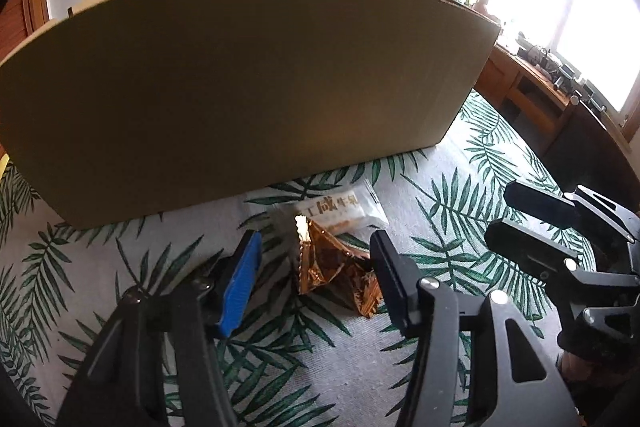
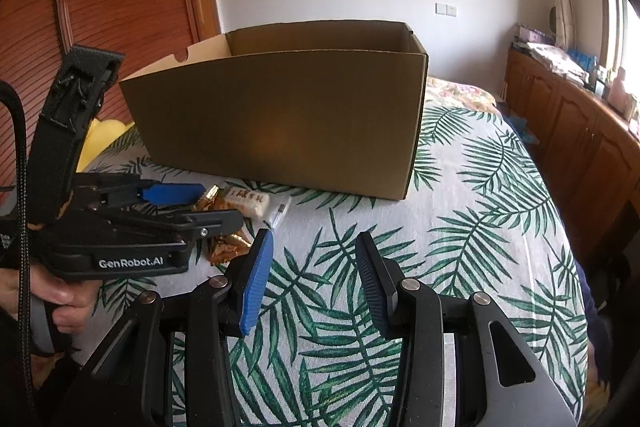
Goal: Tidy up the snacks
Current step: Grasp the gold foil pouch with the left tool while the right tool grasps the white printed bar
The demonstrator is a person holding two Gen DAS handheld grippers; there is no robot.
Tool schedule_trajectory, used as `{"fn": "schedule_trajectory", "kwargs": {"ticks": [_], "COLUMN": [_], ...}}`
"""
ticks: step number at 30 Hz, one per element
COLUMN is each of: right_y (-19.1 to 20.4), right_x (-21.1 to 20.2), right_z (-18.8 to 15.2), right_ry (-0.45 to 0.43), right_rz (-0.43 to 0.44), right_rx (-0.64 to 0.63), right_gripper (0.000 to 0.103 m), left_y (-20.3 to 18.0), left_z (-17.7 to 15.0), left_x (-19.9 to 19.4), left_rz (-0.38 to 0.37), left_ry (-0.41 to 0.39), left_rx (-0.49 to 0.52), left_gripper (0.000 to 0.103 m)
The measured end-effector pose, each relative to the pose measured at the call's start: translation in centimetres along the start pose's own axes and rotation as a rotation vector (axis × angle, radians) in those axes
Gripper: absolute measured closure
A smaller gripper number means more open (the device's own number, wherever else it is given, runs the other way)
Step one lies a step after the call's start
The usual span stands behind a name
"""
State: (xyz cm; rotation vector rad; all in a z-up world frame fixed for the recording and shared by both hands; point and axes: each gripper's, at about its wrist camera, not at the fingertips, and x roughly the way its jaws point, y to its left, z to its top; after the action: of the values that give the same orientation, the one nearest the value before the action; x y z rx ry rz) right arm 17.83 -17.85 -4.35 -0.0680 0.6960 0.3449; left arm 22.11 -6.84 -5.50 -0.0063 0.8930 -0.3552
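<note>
Bedspread [image 2: 460, 227] bare rightward | box [image 2: 280, 119] near | both grippers apart (snacks [image 1: 332, 263] unclamped)

A bed covered with a pale sheet printed with green palm leaves [image 2: 460, 227] carries everything here. An open brown cardboard box [image 2: 280, 123] stands upright on the sheet. Just in front of its near wall lie two snack packets, touching: a white wrapped packet with printed characters [image 1: 340, 209] nearer the box, and a crinkled gold foil packet [image 1: 332, 267] overlapping its near edge. Beyond the box's left end something yellow [image 2: 104, 135] lies at the edge of the bed.
</note>
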Motion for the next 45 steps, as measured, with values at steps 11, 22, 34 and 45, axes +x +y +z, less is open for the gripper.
{"fn": "schedule_trajectory", "kwargs": {"ticks": [11,22,34,45], "right_y": [0.4,1.1,3.0,4.4], "right_x": [0.5,1.3,4.6,7.8], "right_z": [0.2,1.0,3.4,5.0], "right_ry": [0.01,0.026,0.08,0.158], "right_rz": [0.014,0.036,0.105,0.166], "right_rx": [-0.005,-0.029,-0.111,-0.161], "right_gripper": [0.06,0.059,0.059,0.059], "left_y": [0.3,1.3,4.5,8.8], "left_z": [-0.8,-1.9,-1.8,-1.4], "left_x": [-0.4,-2.0,-4.6,-5.7], "left_rz": [-0.01,-0.053,-0.014,0.023], "left_ry": [-0.003,-0.012,-0.061,-0.087], "left_rx": [0.007,-0.023,-0.051,-0.101], "left_gripper": [0.052,0.076,0.076,0.076]}}
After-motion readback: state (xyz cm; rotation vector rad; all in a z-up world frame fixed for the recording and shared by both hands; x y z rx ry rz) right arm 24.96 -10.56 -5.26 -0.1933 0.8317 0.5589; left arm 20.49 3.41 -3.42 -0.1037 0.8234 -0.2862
